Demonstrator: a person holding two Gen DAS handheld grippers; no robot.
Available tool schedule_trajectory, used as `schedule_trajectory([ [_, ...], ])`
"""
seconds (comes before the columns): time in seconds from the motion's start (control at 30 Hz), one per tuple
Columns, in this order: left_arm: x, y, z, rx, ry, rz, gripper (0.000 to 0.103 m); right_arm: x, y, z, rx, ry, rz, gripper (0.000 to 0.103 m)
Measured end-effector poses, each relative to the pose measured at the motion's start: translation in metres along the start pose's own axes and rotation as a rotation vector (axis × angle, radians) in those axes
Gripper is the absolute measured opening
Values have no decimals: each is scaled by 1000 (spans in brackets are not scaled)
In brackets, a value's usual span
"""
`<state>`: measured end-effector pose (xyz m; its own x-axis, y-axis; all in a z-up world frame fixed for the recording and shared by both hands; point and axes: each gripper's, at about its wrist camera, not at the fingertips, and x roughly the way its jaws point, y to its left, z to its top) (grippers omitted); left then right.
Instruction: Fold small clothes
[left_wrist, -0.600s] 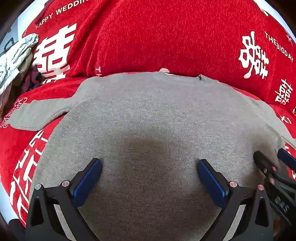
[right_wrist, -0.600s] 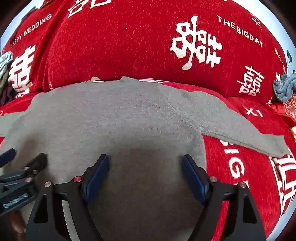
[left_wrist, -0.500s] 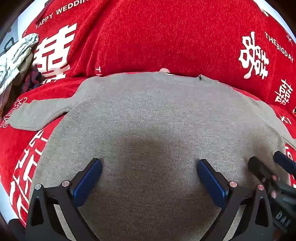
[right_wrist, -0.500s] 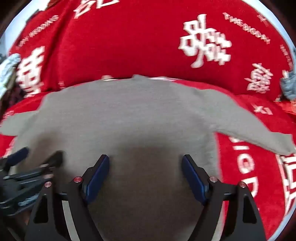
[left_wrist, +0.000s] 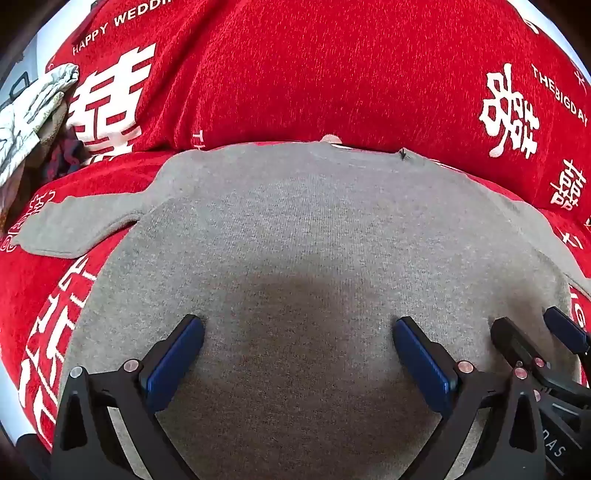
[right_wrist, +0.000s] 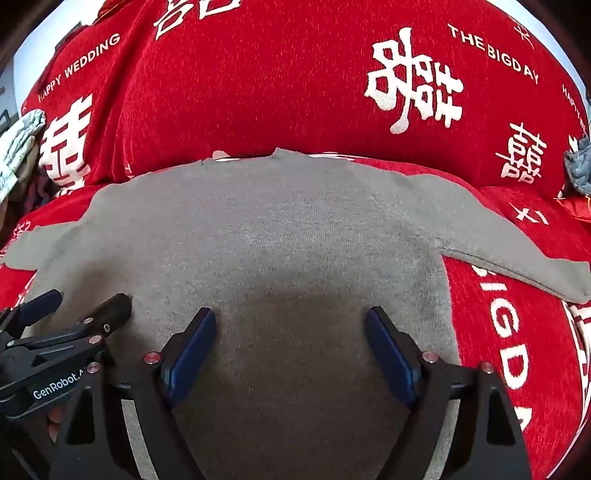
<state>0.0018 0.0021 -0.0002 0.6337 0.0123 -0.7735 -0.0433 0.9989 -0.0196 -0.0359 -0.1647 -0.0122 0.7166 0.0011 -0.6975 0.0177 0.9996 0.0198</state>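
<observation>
A small grey knit sweater (left_wrist: 314, 236) lies spread flat on the red cover, collar at the far side, sleeves out to both sides; it also shows in the right wrist view (right_wrist: 280, 229). My left gripper (left_wrist: 297, 330) is open and empty, hovering low over the sweater's lower body. My right gripper (right_wrist: 290, 321) is open and empty over the same area, closer to the sweater's right side edge. Each gripper appears at the edge of the other's view: the right one (left_wrist: 535, 332) and the left one (right_wrist: 81, 306).
The sweater lies on a red cover (left_wrist: 332, 74) printed with white characters and "HAPPY WEDDING", rising as a back cushion behind. A pile of pale clothes (left_wrist: 33, 110) sits far left. A blue-grey cloth (right_wrist: 578, 166) sits far right.
My right gripper shifted a little left over the sweater and back, ending slightly closer to the left gripper. The left gripper and the sweater stayed still.
</observation>
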Motion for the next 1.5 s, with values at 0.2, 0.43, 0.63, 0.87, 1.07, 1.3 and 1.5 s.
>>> schedule_trajectory([
  [0.2,0,1,0,0,-4,-1,103,0,-3,2,-2,5,4,85],
  [0.43,-1,1,-1,-2,-12,8,103,0,-3,2,-9,9,-11,85],
  [0.63,-1,1,-2,-3,-14,14,103,-1,-3,2,-10,10,-13,85],
  [0.87,0,1,-1,-3,-13,19,103,-1,-1,3,-9,10,-15,85],
  [1.07,0,1,-1,-4,-10,21,103,-1,0,3,-8,13,-16,85],
  [1.3,3,0,3,14,29,34,103,1,0,7,-23,47,-27,85],
  [1.5,6,1,12,18,101,18,103,3,3,9,-39,70,-38,85],
])
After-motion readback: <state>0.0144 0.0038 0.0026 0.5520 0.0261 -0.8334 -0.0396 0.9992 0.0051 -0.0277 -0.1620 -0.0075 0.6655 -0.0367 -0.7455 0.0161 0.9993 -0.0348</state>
